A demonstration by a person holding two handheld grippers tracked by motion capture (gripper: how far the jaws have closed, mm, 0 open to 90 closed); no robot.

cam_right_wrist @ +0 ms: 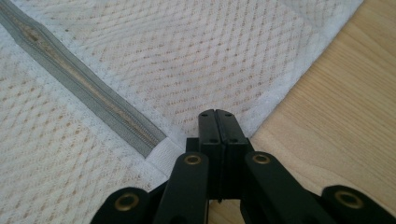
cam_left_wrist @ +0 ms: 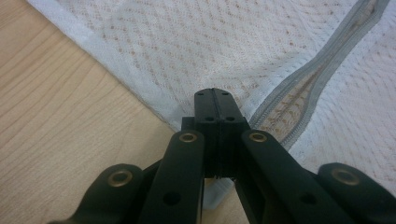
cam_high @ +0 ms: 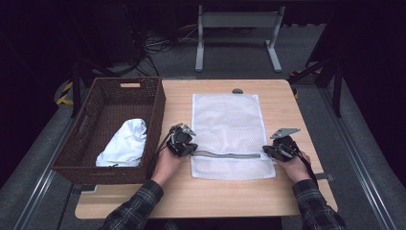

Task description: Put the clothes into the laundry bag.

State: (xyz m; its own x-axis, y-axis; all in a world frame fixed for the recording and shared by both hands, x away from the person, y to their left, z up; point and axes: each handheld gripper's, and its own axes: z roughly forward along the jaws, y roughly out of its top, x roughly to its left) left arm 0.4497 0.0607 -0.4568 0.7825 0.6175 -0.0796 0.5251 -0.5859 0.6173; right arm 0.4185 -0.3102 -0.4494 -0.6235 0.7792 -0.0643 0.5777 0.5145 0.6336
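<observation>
A brown basket [cam_high: 154, 103] sits at the table's left with white cloth [cam_high: 124, 143] inside. The left gripper [cam_high: 190, 149] has its jaws pressed together at the mesh bag's [cam_high: 227, 120] left edge. Whether it pinches the bag is hard to tell. The close views show the grey zipper [cam_left_wrist: 303, 88] gaping. The right gripper [cam_high: 266, 152] is squeezed tight too, at the bag's right edge, with bare wood [cam_right_wrist: 336, 116] beside it.

Beside the dark brown woven basket [cam_high: 107, 163], a white mesh bag [cam_high: 227, 120] with grey zipper [cam_high: 230, 155] lies on pale wood table [cam_high: 191, 196].
</observation>
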